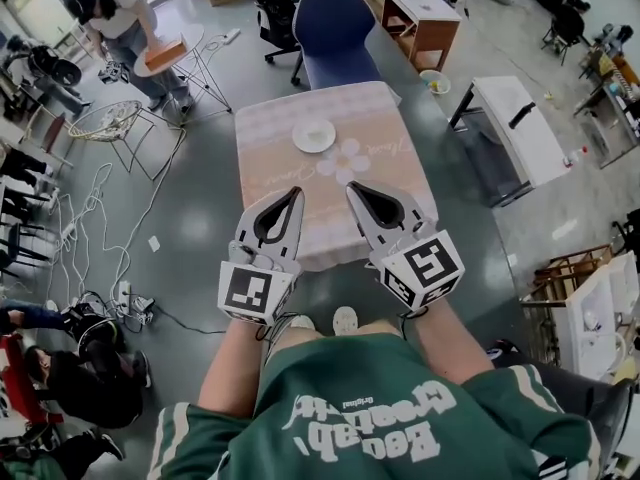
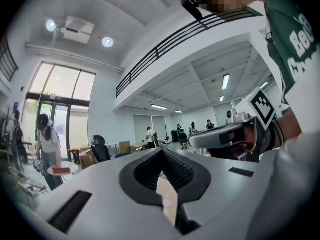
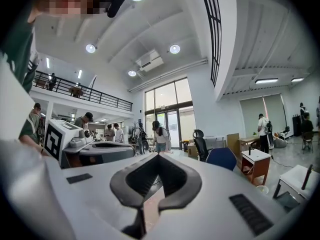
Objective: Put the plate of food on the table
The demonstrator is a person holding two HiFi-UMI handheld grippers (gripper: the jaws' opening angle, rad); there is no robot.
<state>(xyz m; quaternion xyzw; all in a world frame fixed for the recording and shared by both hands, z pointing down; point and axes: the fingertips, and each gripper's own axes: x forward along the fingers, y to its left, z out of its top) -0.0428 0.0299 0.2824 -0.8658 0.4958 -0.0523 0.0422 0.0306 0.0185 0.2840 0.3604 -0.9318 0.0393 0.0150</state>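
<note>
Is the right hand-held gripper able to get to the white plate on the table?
Probably yes: nothing lies between the right hand-held gripper and the plate, though its jaws are shut.

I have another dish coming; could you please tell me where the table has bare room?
The table is bare left and right of the white plate and across its near half, where the left tongs and right tongs hover. The far middle, by the blue chair, is taken.
</note>
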